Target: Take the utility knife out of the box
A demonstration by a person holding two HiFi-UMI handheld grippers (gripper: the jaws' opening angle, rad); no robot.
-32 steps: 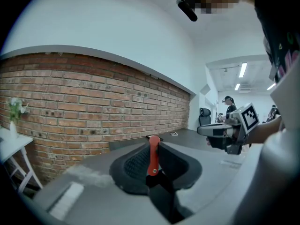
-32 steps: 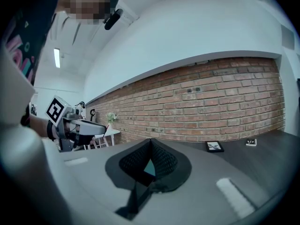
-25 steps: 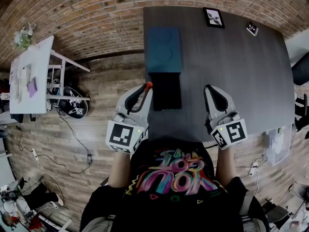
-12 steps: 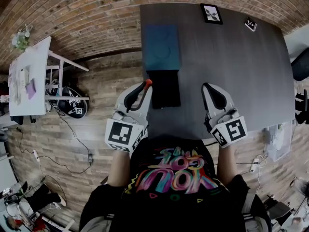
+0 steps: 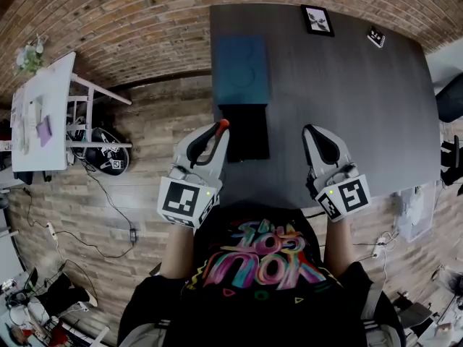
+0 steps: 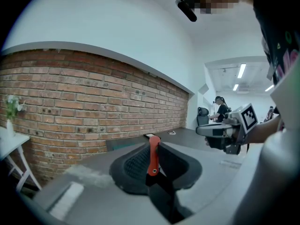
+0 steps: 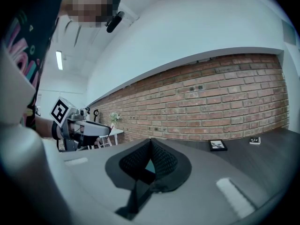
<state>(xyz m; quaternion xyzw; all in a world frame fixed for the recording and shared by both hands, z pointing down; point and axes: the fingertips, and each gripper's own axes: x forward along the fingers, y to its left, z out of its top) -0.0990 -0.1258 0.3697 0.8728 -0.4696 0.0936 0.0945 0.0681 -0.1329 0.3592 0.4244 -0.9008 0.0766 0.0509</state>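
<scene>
Nothing had shifted between the earlier head views and this one beyond a slight drift of the camera; both grippers sat where they were.

The left gripper [image 5: 217,131] was clenched on the slim red-and-black utility knife [image 6: 153,156], its pads pressing the handle from both sides, with the red end standing up between the tips. The knife was therefore out of the box, held just beside the left wall of the open black rectangular box tray [image 5: 247,132], over the near left edge of the dark grey table [image 5: 347,107]. The right gripper [image 7: 150,144] had its jaw tips together with nothing between them, well apart from the box on the right.

Judged from this, the lift looked done and the knife only needed a resting place. Doing it well would probably mean keeping the clamp firm, carrying the knife level to bare tabletop, and letting go only once it lay flat. Whether the blade was extended could not be made out.

Counted: one knife, one box tray, one teal lid [image 5: 242,71] touching its far end, two grippers, one small framed picture [image 5: 317,20], and one square marker card [image 5: 377,37].
</scene>
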